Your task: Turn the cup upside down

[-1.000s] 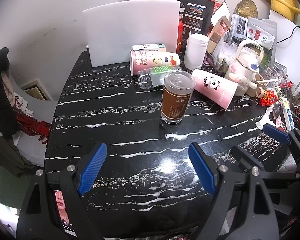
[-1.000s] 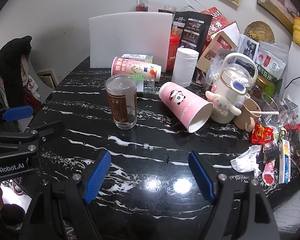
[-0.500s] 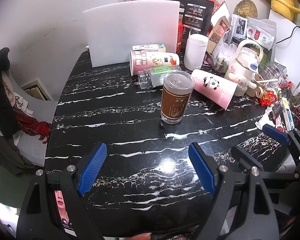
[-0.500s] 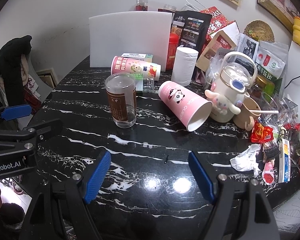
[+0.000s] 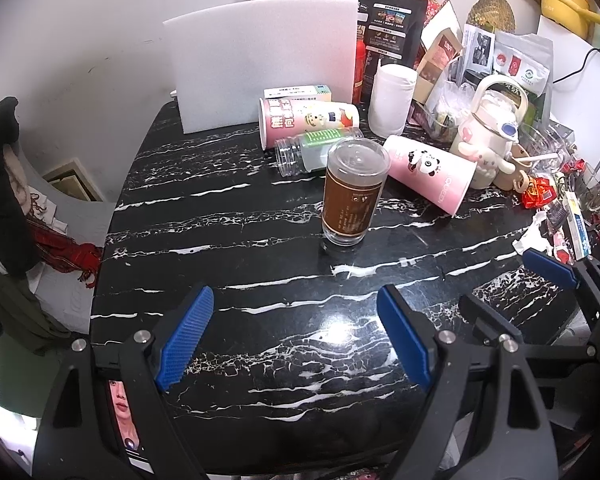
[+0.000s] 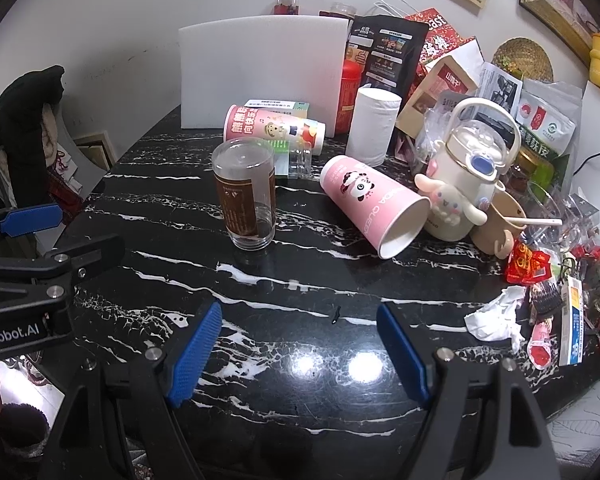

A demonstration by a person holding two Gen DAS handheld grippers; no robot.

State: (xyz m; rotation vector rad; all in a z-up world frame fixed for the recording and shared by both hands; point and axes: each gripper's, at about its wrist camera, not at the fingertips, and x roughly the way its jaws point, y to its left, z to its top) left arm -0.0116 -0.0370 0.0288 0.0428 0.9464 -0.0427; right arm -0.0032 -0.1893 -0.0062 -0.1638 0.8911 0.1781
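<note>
A clear glass cup with a brown label [image 5: 354,194] stands on the black marble table [image 5: 220,240], its closed flat end up; it also shows in the right wrist view [image 6: 246,196]. My left gripper [image 5: 296,336] is open and empty, low over the table's near edge, well short of the cup. My right gripper [image 6: 300,350] is open and empty, near the front edge, to the right of the cup. The right gripper's fingers [image 5: 548,268] show in the left wrist view.
A pink panda paper cup [image 6: 374,204] lies on its side right of the glass. Behind it lie a pink printed cup [image 5: 306,118] and a clear bottle [image 5: 312,150]. A white foam board [image 5: 260,64], a white jar [image 5: 392,98], a cream kettle [image 6: 466,184] and clutter fill the back and right.
Both grippers have drifted very slightly; the glass and the other objects have not moved. Both stay open.
</note>
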